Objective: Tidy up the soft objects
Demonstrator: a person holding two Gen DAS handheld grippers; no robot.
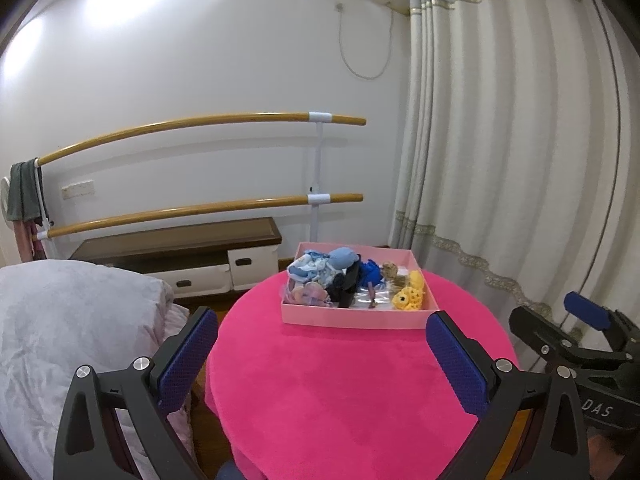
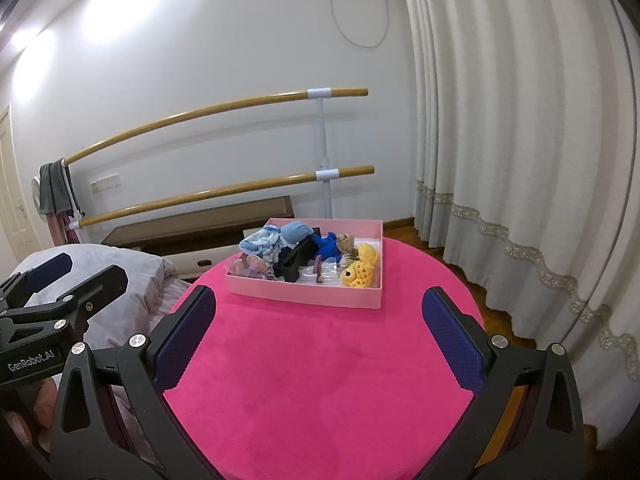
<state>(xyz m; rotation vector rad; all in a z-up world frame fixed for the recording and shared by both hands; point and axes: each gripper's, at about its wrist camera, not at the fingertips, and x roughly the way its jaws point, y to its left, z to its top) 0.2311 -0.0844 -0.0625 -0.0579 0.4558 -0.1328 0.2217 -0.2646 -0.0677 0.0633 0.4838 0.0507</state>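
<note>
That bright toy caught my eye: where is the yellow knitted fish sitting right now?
The yellow knitted fish lies in the near right corner of the pink box on the pink round table, beside a brown striped toy.

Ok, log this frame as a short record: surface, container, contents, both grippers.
surface: round pink table
container: pink box at the table's far side
contents: yellow toy, blue cloth, light blue bundle, black item, jumbled
left gripper: open, empty, short of the box
right gripper: open, empty, short of the box
</note>
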